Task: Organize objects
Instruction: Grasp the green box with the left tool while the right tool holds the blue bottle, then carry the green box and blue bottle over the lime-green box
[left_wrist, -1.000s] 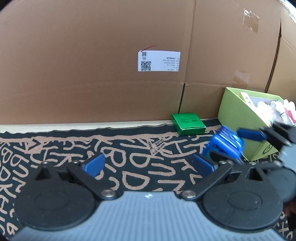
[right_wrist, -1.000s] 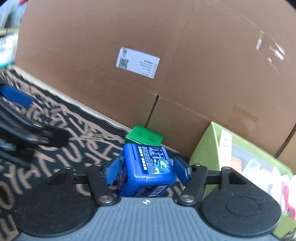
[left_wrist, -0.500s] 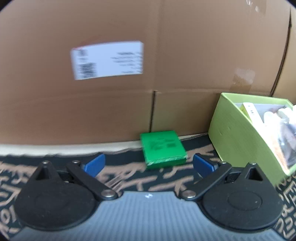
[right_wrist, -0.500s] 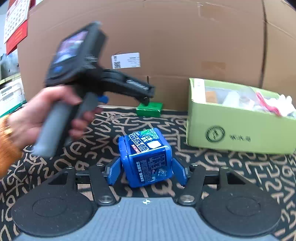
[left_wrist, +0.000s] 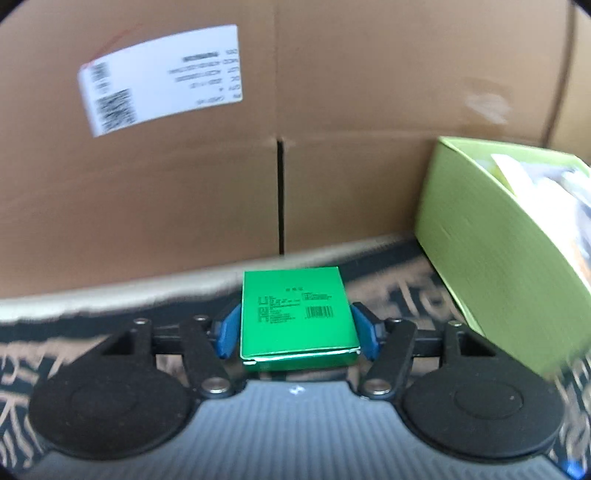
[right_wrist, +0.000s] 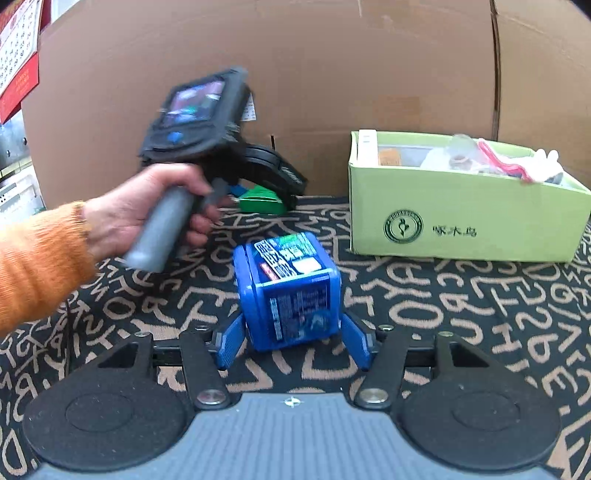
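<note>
Patterned cloth (right_wrist: 461, 306) fronts the green bin (right_wrist: 461, 229): left gripper (left_wrist: 297, 328), jaws just closing, clamps the green box (left_wrist: 297, 317); right gripper (right_wrist: 291, 339) pinches the blue tub (right_wrist: 290, 291), both likely bin-bound.

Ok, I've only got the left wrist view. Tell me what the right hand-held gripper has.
Observer: The right hand-held gripper has its pads against the sides of a blue box, which rests on the patterned mat.
Operator: Describe the front of the light green carton.
Observer: The light green carton has a round dark green logo there.
Operator: Tell me what's at the far left.
Observer: A red calendar hangs there.
</note>
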